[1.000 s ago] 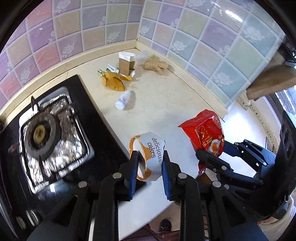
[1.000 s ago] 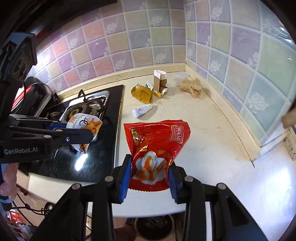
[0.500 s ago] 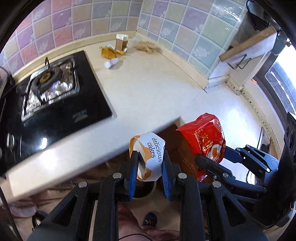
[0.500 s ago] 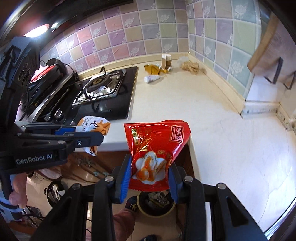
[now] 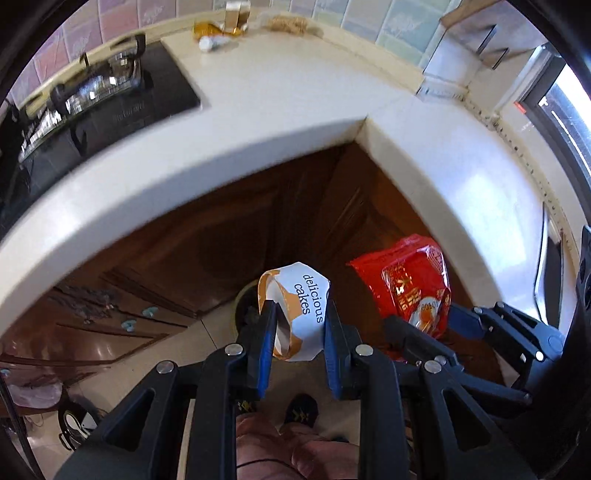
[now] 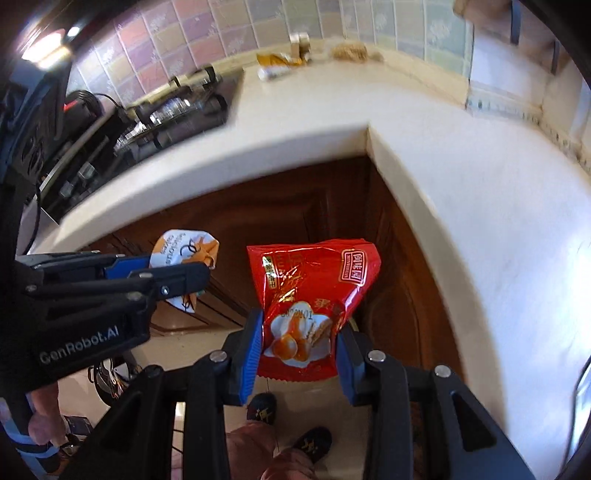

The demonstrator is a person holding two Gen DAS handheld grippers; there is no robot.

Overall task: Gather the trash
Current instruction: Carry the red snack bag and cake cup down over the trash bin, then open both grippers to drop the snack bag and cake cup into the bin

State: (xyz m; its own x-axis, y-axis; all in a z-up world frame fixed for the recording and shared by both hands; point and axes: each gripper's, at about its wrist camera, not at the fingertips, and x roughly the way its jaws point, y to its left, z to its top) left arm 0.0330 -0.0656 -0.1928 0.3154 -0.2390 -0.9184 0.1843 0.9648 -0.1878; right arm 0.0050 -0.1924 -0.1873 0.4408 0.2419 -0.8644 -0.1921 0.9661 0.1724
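My left gripper [image 5: 298,319] is shut on a white and orange "delicious cakes" wrapper [image 5: 301,314], held below the counter edge above a round bin [image 5: 242,301] on the floor, mostly hidden behind it. My right gripper [image 6: 299,336] is shut on a red snack bag [image 6: 314,291], held in front of the brown cabinet corner. The red bag also shows in the left wrist view [image 5: 410,284], and the cake wrapper in the right wrist view [image 6: 184,254]. More trash lies at the counter's far end: a yellow wrapper [image 5: 207,27], a small white bottle [image 5: 212,42] and a brown carton [image 5: 236,11].
The cream L-shaped counter [image 5: 295,96] curves around the brown wooden cabinets [image 5: 221,236]. A black gas hob [image 5: 92,96] sits on the left. The person's shoes [image 6: 262,406] stand on the tiled floor below. A tan crumpled lump [image 5: 291,24] lies by the tiled wall.
Both grippers have drawn back off the counter and dropped below its edge, each still holding its item. The view now looks down at the cabinets, floor and bin.
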